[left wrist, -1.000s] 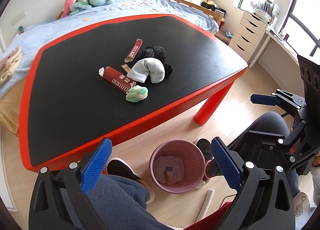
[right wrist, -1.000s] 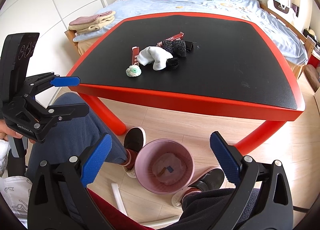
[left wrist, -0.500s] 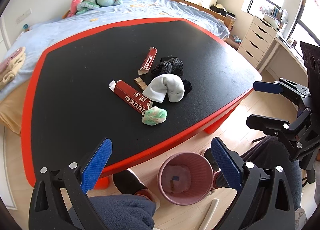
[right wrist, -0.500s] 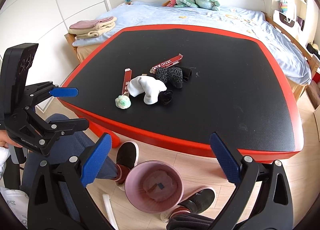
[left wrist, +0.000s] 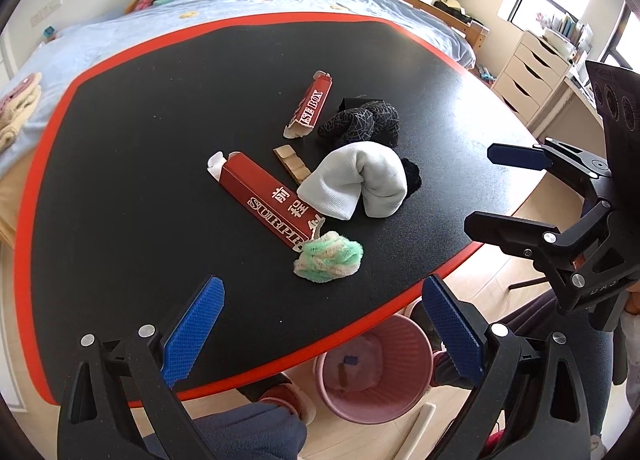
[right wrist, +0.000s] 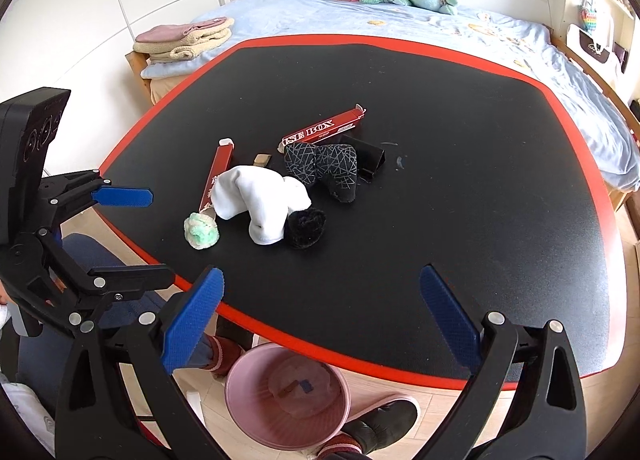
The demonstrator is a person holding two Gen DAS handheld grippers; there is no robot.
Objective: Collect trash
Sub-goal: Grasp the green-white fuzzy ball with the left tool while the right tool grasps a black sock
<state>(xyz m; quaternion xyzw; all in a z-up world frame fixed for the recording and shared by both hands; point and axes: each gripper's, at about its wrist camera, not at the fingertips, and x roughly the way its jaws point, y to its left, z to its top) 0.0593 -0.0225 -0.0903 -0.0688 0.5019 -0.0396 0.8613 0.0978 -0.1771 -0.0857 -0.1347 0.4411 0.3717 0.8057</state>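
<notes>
While both jaws are held spread and empty above the near table edge [left wrist: 120, 60], the left gripper [left wrist: 322, 324] and right gripper [right wrist: 320, 314] are faced by two red boxes [left wrist: 266, 200] lying mid-table among socks [left wrist: 356, 180]; a pink bin [right wrist: 288, 392] is seen on the floor below.

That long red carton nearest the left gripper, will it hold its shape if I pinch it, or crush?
The long red carton is probably light: thin card, end flap open, likely empty. A pinch across its faces may crush it somewhat. One end touches the green fluffy ball, which would likely shift when the carton lifts.
</notes>
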